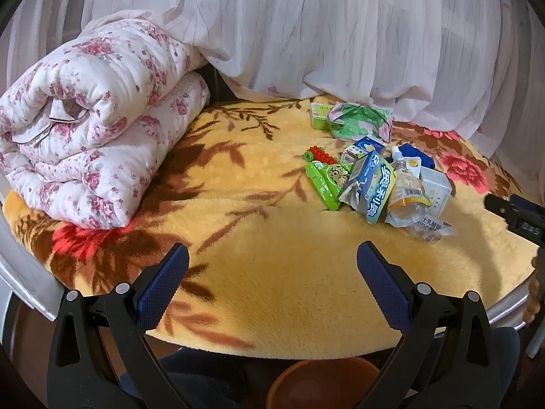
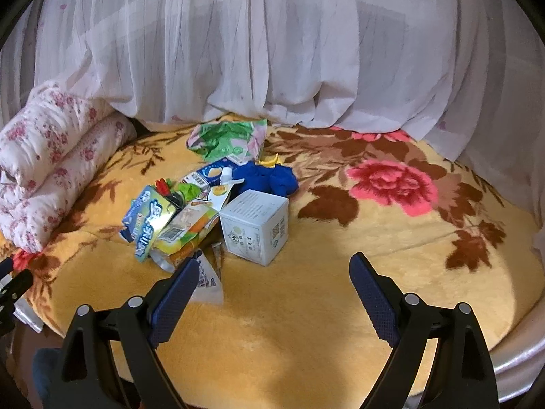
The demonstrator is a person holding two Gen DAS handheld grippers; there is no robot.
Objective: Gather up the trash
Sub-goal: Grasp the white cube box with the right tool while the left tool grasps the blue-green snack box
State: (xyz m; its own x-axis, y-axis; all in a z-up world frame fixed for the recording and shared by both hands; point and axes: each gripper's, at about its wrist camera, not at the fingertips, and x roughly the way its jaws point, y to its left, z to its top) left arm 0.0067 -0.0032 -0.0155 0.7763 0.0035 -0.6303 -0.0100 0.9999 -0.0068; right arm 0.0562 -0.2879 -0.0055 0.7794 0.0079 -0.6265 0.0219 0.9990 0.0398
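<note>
A broad stretch of the yellow floral plush blanket (image 2: 306,323) is left bare in front of the heap of crumpled wrappers and cartons (image 2: 190,211). The left side is blocked by the rolled pink-flowered quilt (image 1: 88,119), and the back is closed off by the sheer white curtain (image 2: 289,51).

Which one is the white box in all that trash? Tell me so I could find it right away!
Start at the yellow flowered blanket on the bed and find the pile of wrappers in the middle. The white cube box sits at the pile's right edge, in front of the blue cloth. It is the only stiff, square-cornered pale thing there; its neighbours are crumpled, colourful packets.
</note>
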